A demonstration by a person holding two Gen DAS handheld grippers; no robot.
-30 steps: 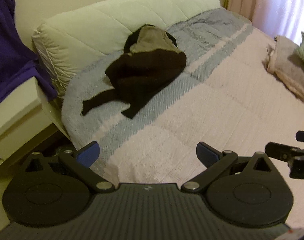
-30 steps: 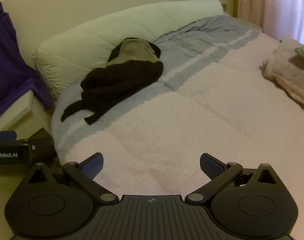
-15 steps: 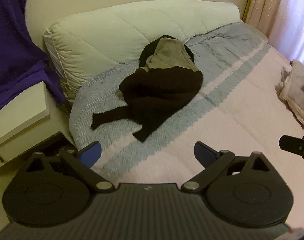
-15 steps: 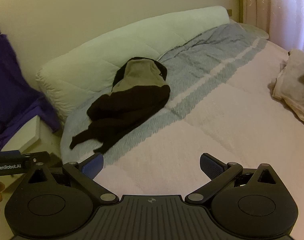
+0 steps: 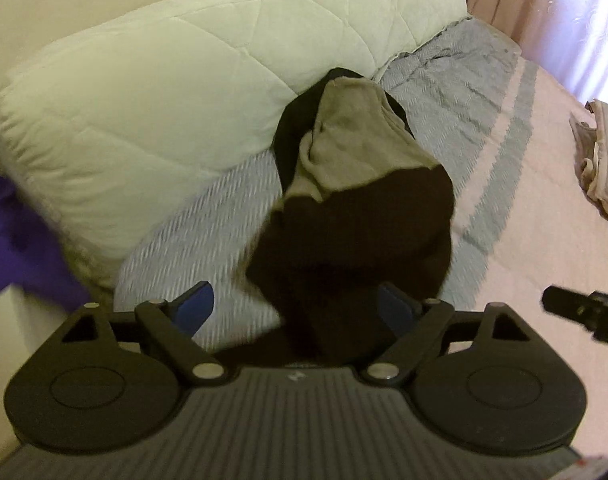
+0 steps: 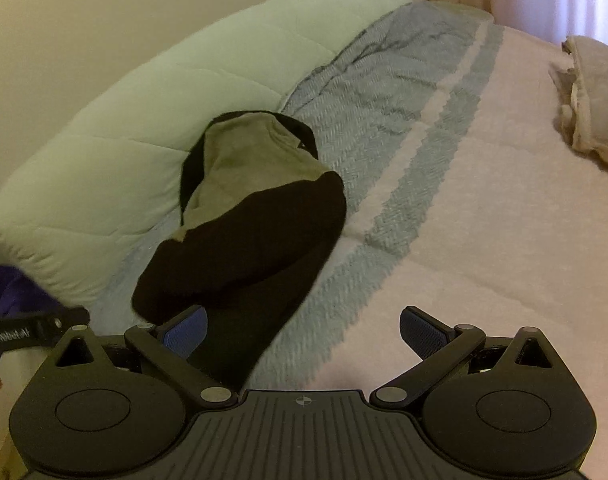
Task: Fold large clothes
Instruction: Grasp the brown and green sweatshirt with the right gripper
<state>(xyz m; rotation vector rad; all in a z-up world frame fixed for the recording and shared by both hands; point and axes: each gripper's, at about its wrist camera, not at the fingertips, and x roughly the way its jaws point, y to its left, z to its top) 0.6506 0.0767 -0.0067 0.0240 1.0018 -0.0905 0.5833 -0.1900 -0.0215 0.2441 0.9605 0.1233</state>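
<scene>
The left gripper (image 6: 36,332) body carries mirrored, partly legible "Robot.AI" lettering. Both the left and the right gripper (image 6: 302,332) are spread, grasping nothing. The dark garment (image 5: 356,232) lies at the bed (image 6: 484,240) head edge against the pillow (image 5: 164,100), probably between the left fingers (image 5: 194,306).

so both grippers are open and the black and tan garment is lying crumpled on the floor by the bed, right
Not the floor. The left wrist view shows the black and tan garment crumpled on the bed, against the quilted headboard. Both the left gripper and right gripper are open.
</scene>
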